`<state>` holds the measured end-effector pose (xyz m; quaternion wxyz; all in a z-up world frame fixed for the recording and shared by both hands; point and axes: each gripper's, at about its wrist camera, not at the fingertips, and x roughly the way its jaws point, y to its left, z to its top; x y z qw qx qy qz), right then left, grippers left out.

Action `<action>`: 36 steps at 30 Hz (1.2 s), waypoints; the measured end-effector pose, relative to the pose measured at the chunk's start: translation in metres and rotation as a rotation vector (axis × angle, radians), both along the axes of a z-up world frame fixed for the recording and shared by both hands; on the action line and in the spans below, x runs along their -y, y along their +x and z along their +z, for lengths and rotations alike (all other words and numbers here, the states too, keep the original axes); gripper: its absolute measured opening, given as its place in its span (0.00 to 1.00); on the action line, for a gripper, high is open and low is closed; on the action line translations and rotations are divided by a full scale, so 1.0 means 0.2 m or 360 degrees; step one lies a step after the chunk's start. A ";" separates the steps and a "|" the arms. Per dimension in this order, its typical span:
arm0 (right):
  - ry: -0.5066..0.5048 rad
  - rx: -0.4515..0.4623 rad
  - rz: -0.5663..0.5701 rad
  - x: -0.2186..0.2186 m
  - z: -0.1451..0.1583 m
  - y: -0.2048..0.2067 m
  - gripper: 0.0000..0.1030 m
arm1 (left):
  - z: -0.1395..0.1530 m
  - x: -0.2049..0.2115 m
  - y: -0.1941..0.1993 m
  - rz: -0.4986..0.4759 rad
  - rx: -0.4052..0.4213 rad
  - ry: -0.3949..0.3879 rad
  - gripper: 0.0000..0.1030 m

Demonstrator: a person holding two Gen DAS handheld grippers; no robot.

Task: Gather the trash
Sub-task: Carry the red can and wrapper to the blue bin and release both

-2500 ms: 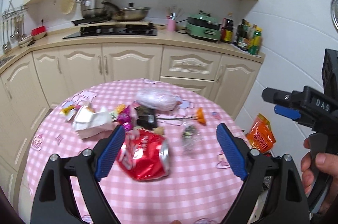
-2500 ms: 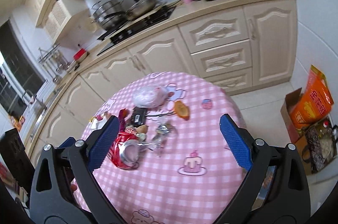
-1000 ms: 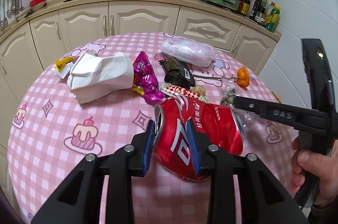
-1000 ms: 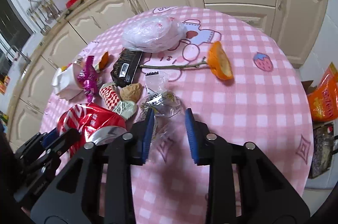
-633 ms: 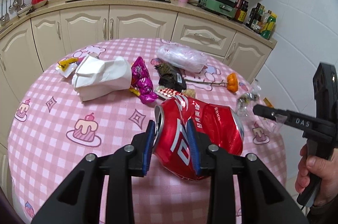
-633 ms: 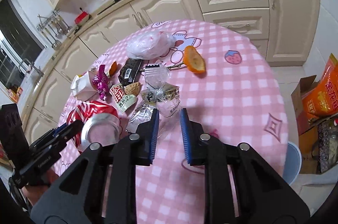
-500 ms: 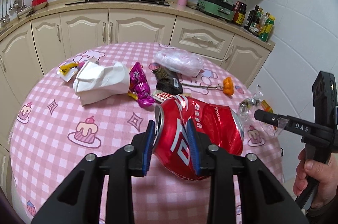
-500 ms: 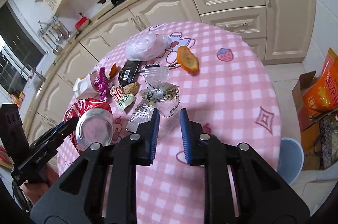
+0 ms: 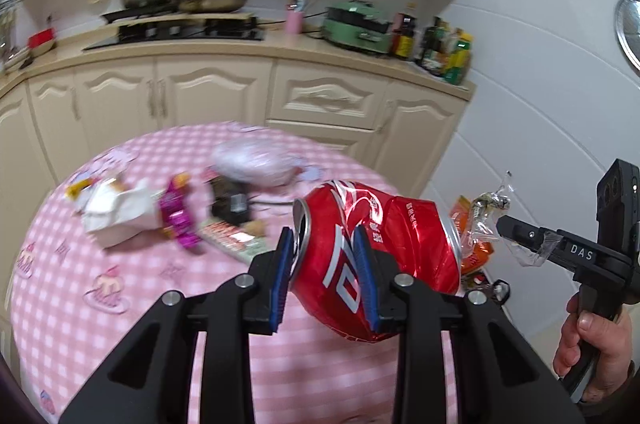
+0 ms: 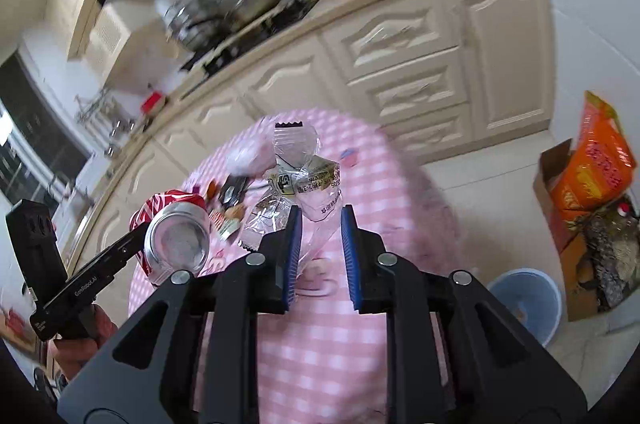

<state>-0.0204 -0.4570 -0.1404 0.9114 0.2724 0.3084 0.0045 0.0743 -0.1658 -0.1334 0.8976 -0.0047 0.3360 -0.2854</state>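
My left gripper [image 9: 325, 248] is shut on a crushed red soda can [image 9: 376, 224] and holds it above the pink checked table [image 9: 120, 324]. The can also shows in the right wrist view [image 10: 176, 236]. My right gripper [image 10: 319, 224] is shut on a clear plastic wrapper [image 10: 304, 180], lifted above the table's right side; it shows in the left wrist view [image 9: 490, 208] too. On the table lie a white crumpled paper bag [image 9: 120, 212], a magenta wrapper [image 9: 176, 212], a dark packet [image 9: 232, 200] and a clear plastic bag [image 9: 252, 164].
A pale blue bin [image 10: 524, 304] stands on the floor right of the table. An orange bag in a cardboard box [image 10: 588, 168] sits beyond it by the wall. Cream kitchen cabinets [image 9: 320, 96] run behind the table.
Both grippers have risen from the table with their loads and swung right. The can and the wrapper now hang higher, towards the table's right edge and the bin.
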 end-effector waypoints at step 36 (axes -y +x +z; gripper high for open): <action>0.0545 -0.0651 -0.0787 0.99 -1.17 -0.58 0.23 | -1.07 1.70 -0.29 -0.0818 -0.0445 0.0838 0.31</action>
